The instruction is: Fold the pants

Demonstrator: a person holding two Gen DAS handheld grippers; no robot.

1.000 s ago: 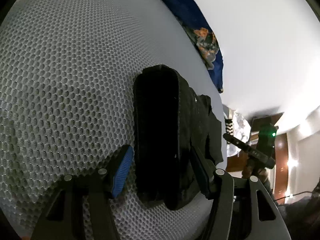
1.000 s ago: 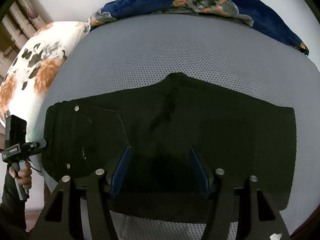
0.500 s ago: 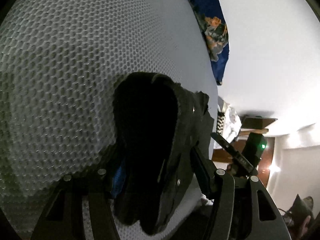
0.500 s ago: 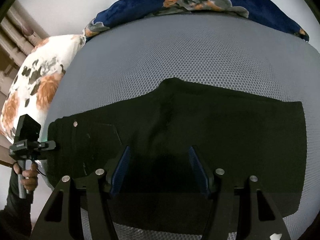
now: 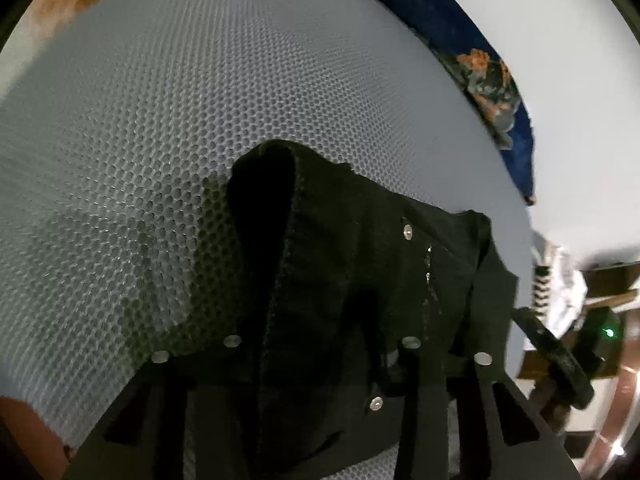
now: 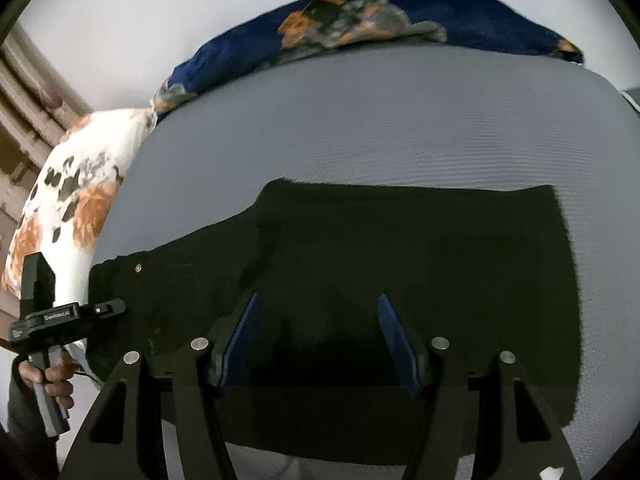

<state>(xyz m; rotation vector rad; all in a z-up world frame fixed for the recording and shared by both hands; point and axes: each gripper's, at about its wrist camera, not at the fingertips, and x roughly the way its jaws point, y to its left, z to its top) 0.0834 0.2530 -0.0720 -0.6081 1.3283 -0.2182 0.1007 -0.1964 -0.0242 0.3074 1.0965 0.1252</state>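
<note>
Pants (image 6: pixel 400 288), black denim with small metal rivets, are spread flat across the grey honeycomb-mesh mattress (image 6: pixel 360 120), waistband end toward the left gripper. In the right wrist view the right gripper (image 6: pixel 320 336) hangs over the near edge of the pants with its blue-padded fingers (image 6: pixel 394 336) spread wide, nothing between them. The left gripper (image 5: pixel 320 352) is clamped on a bunched fold of the waistband end, the cloth rising in a hump right in front of its camera and hiding the finger pads. From the right wrist view, that same left gripper (image 6: pixel 68 316) sits at the pants' left edge. Beyond the pants, a navy floral pillow (image 6: pixel 360 28) lies along the mattress's far edge and a white floral pillow (image 6: pixel 76 200) at its left.
</note>
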